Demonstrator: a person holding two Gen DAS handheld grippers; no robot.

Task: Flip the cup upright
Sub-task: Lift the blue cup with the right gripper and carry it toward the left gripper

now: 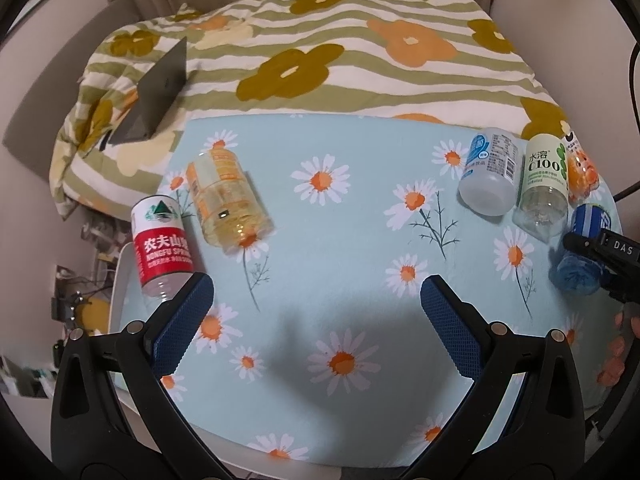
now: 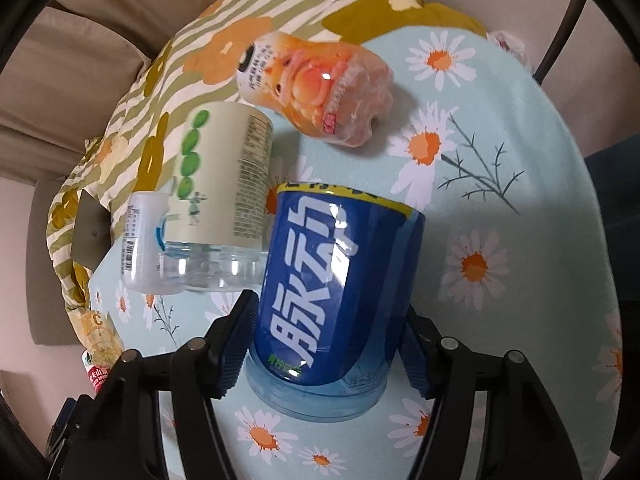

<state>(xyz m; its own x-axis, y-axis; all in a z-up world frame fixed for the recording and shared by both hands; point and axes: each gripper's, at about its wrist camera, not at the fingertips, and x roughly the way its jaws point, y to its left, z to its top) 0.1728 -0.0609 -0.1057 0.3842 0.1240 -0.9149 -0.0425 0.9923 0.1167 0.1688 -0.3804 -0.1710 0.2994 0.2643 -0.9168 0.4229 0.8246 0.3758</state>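
A striped quilt with big flowers point(image 1: 320, 60) covers the far part of the scene, and a dark laptop point(image 1: 160, 92) lies half open on it at the left. In front of it there is a table under a light blue daisy cloth point(image 1: 340, 240).

On this cloth stand six cups made from cut bottles, all with the closed bottom up. At the left side are a yellow cup point(image 1: 228, 200) and, just beside it, a red-label cup point(image 1: 162, 236). At the right side there is a close group: a white cup with blue print point(image 1: 490, 172), a pale green C100 cup point(image 1: 544, 188) and an orange cartoon cup point(image 1: 582, 172).

The blue cup point(image 2: 340, 292), the one of the task, is at the near right of this group, just in front of the green cup. It is upside down, its open rim towards the cloth and its clear blue base towards the right wrist camera.

The right gripper point(image 2: 326, 344) has its two blue pads against both sides of this cup, near the base, so it holds the cup. In the left wrist view only one black finger of it shows across the cup.

The left gripper point(image 1: 316, 300) hangs above the cloth in the near middle. Its jaws are wide apart and nothing is between them.
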